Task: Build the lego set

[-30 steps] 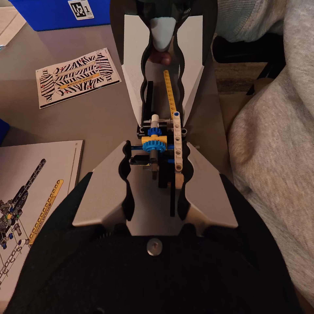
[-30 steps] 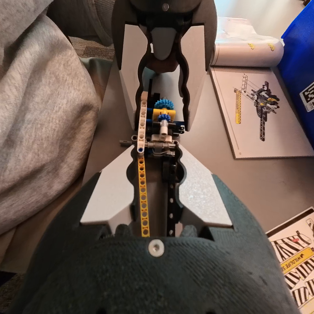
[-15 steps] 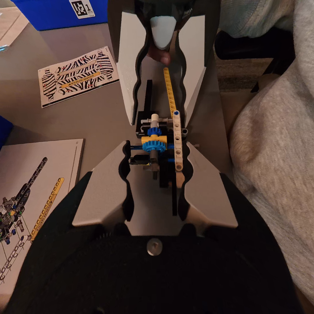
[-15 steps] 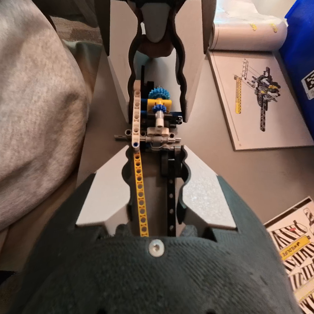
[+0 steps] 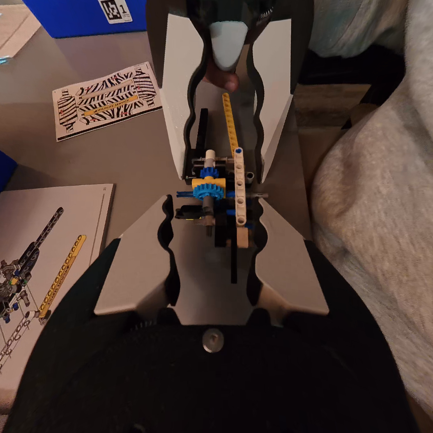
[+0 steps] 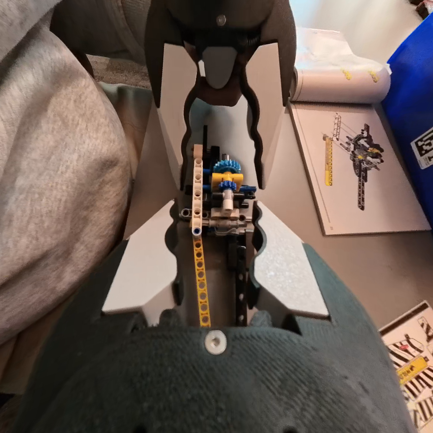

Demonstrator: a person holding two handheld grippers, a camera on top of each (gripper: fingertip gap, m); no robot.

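Note:
The lego assembly (image 5: 208, 187), a black frame with blue gears, a yellow block and a white beam (image 5: 240, 185), sits between two grippers that face each other. My left gripper (image 5: 213, 199) is closed on its near end, pads against a black connector and a tan block. My right gripper (image 6: 213, 203) straddles the other end (image 6: 226, 180). A small gap shows at its left finger. The long yellow beam (image 6: 201, 281) and a black beam (image 6: 241, 293) run back between its fingers. Each gripper also shows in the other's view, the right one (image 5: 222, 180) and the left one (image 6: 222, 187).
The open instruction booklet (image 5: 58, 222) lies left of my left gripper. A zebra-striped sticker sheet (image 5: 105, 103) lies beyond it, and a blue bin (image 5: 77, 16) stands at the back. A person's grey sleeve (image 5: 375, 210) fills the side past the table edge. The tips of both grippers are at nearly the same place.
The assembly stays in place on the table. My right gripper drew back a little, then came forward, so the assembly now reaches deeper between its fingers. The left view shifted slightly.

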